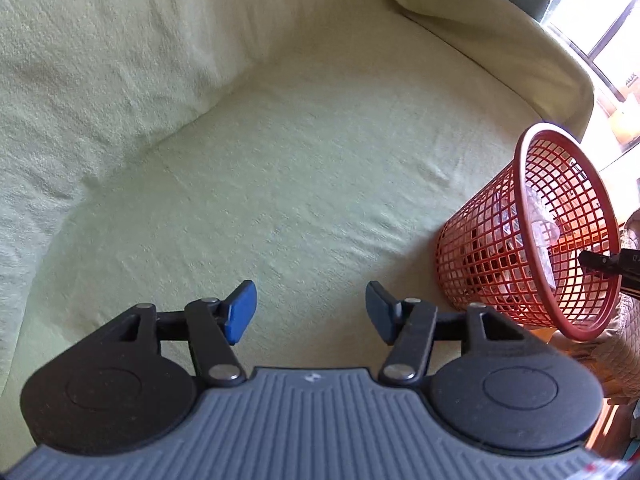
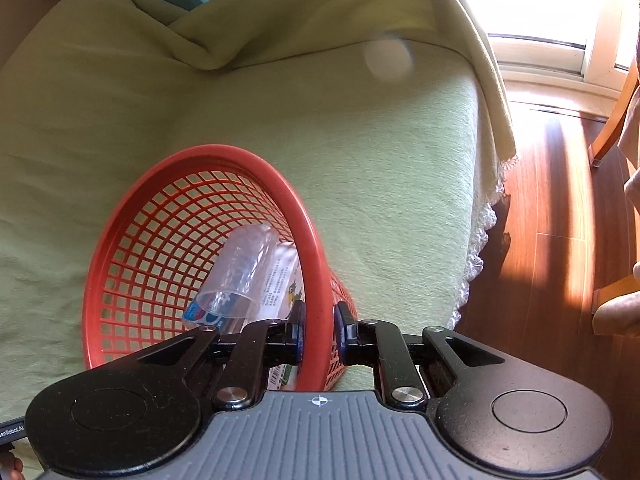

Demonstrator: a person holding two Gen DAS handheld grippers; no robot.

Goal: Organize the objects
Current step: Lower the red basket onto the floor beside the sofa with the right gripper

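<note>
A red mesh basket (image 2: 160, 240) stands tilted on a sofa with a pale green cover (image 2: 380, 184). My right gripper (image 2: 319, 332) is shut on the basket's rim, one finger inside and one outside the wall. In the basket lie a clear plastic cup (image 2: 240, 276) and printed packets (image 2: 284, 284). In the left wrist view the basket (image 1: 500, 240) shows at the right with the right gripper's finger (image 1: 600, 262) at its rim. My left gripper (image 1: 311, 312) is open and empty above the sofa seat (image 1: 300, 168).
The sofa's backrest (image 1: 100, 60) rises at the left and an armrest (image 1: 500, 40) lies at the far right. A wooden floor (image 2: 560, 220) and a bright window (image 2: 540, 20) lie beyond the sofa's lace-trimmed edge. Wooden chair legs (image 2: 612, 128) stand at the right.
</note>
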